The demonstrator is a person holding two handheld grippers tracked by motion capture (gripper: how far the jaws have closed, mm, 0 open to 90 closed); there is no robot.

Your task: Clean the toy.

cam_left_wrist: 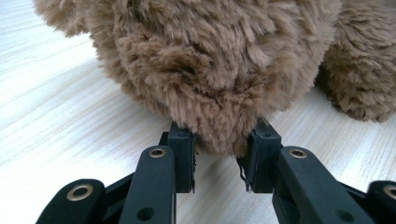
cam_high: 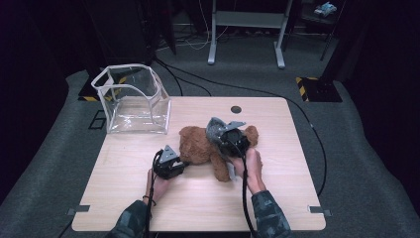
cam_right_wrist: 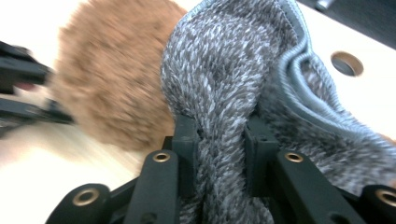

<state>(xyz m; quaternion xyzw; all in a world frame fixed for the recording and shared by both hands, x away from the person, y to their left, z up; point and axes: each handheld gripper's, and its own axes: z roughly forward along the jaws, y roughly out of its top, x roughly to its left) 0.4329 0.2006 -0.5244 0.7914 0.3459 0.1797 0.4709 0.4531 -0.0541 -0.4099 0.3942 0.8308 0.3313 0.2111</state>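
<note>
A brown plush teddy bear (cam_high: 203, 146) lies on its side near the middle of the pale wooden table (cam_high: 277, 198), in the centre of the high view. A grey knitted garment (cam_high: 216, 129) with a ribbed hem is bunched over the bear's right-hand part, just above the middle of that frame.

The left gripper (cam_high: 179, 164) sits low on the table at the bear's left edge, its body held level and pointing rightward into the plush. The person's left hand (cam_high: 156, 184) grasps it from behind, the forearm in a camouflage-patterned sleeve (cam_high: 130, 222) rising from the bottom edge of the frame. In the left gripper view the black jaws are pressed in on a tuft of the bear's fur (cam_left_wrist: 224, 135) at lower centre (the pile bulges out above the pads), so this gripper is clamped on the bear.

The right gripper (cam_high: 225, 136) is raised above the bear and tipped forward and down, with its grey three-cornered plate facing up. The right hand (cam_high: 251, 168) holds it from below and to the right, the wrist bent, a black cable running down along the forearm. In the right gripper view the jaws pinch a thick fold of the grey knit (cam_right_wrist: 224, 135), which runs between the pads at lower centre; the bear (cam_right_wrist: 112, 88) appears blurred at the left of that frame.

A clear plastic box (cam_high: 132, 99) with a white rim stands on the table's upper left corner, well apart from the bear.
</note>
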